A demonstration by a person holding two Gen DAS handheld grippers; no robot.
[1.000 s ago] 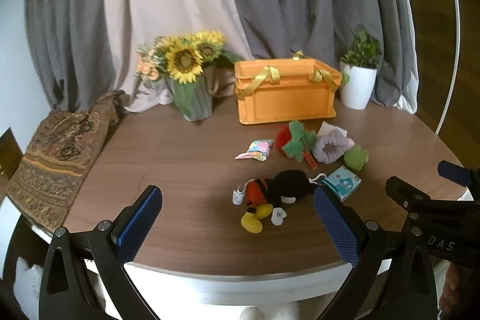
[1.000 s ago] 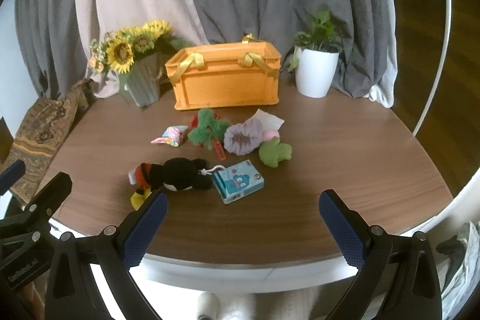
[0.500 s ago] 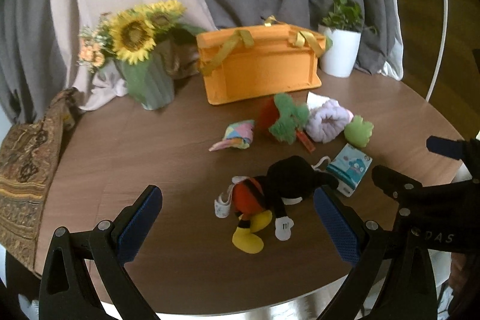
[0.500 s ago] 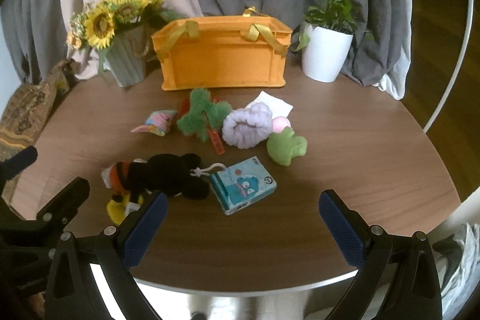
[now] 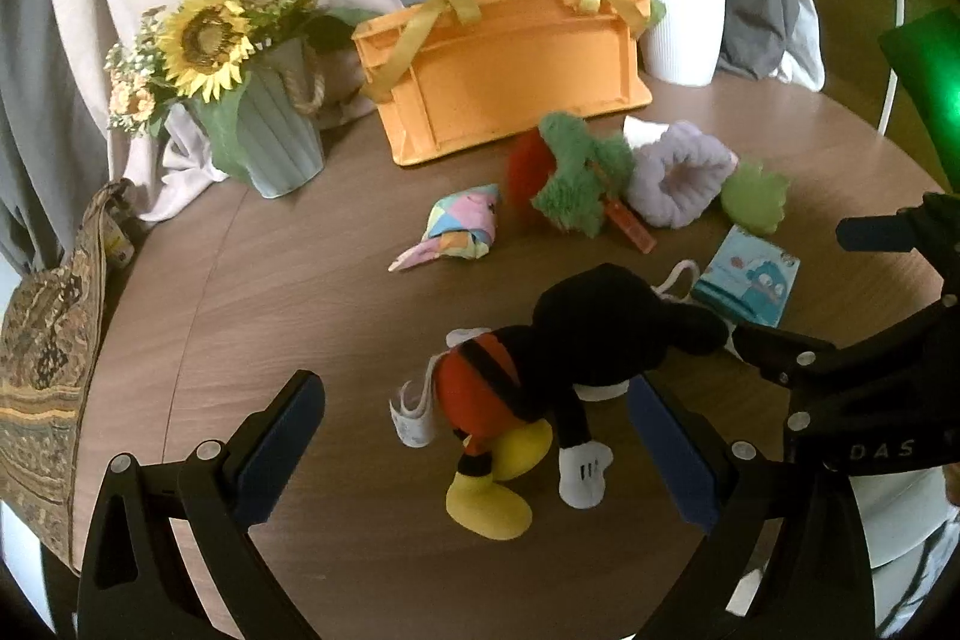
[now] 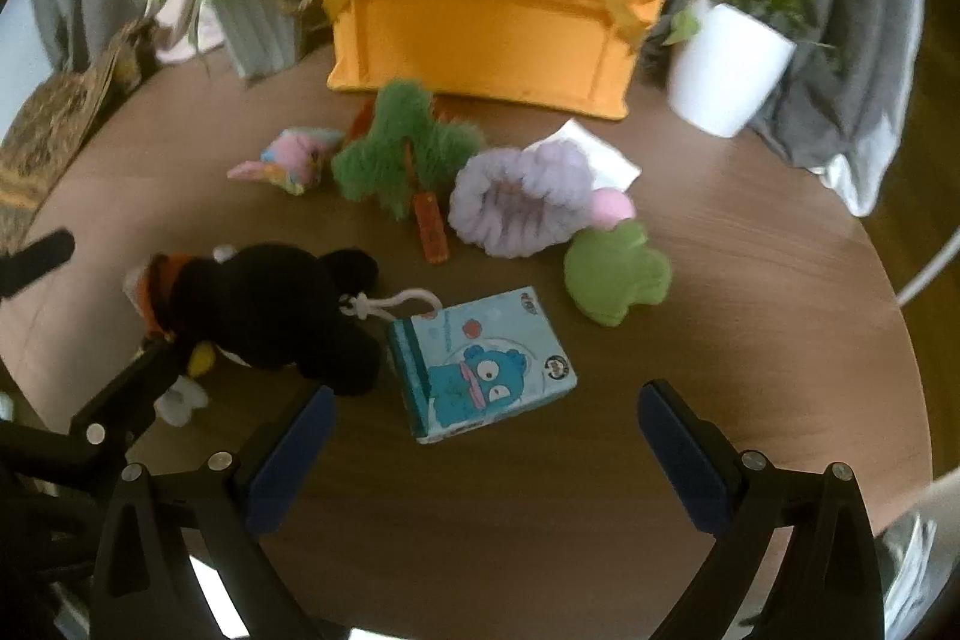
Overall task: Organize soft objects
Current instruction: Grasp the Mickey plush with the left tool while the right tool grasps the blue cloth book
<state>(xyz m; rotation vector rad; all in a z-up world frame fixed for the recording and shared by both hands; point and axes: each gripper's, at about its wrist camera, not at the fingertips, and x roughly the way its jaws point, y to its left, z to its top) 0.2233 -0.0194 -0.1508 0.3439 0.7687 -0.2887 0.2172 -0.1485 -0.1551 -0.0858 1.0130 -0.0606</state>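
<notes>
Soft toys lie on a round wooden table point(image 5: 288, 316). A black mouse plush point(image 5: 570, 358) point(image 6: 270, 304) lies just beyond my open left gripper point(image 5: 480, 448). Behind it are a pastel patchwork toy point(image 5: 462, 229) point(image 6: 297, 154), a green furry plush point(image 5: 576, 178) point(image 6: 408, 148), a purple scrunchie point(image 5: 678, 178) point(image 6: 516, 202) and a green frog toy point(image 5: 756, 199) point(image 6: 618, 274). A blue cartoon pouch point(image 5: 747, 277) point(image 6: 480, 361) lies just ahead of my open, empty right gripper point(image 6: 480, 451). An orange basket point(image 5: 504, 64) point(image 6: 486, 34) stands at the back.
A sunflower vase point(image 5: 270, 124) point(image 6: 258, 16) stands left of the basket, a white plant pot point(image 5: 684, 31) point(image 6: 729, 64) right of it. A patterned cloth point(image 5: 42, 340) hangs over the left table edge. Grey curtains close the back. White paper point(image 6: 600, 154) lies behind the scrunchie.
Both grippers have moved forward and down over the table toward the toys. The mouse plush and the blue pouch now appear much closer. Both stay open.
</notes>
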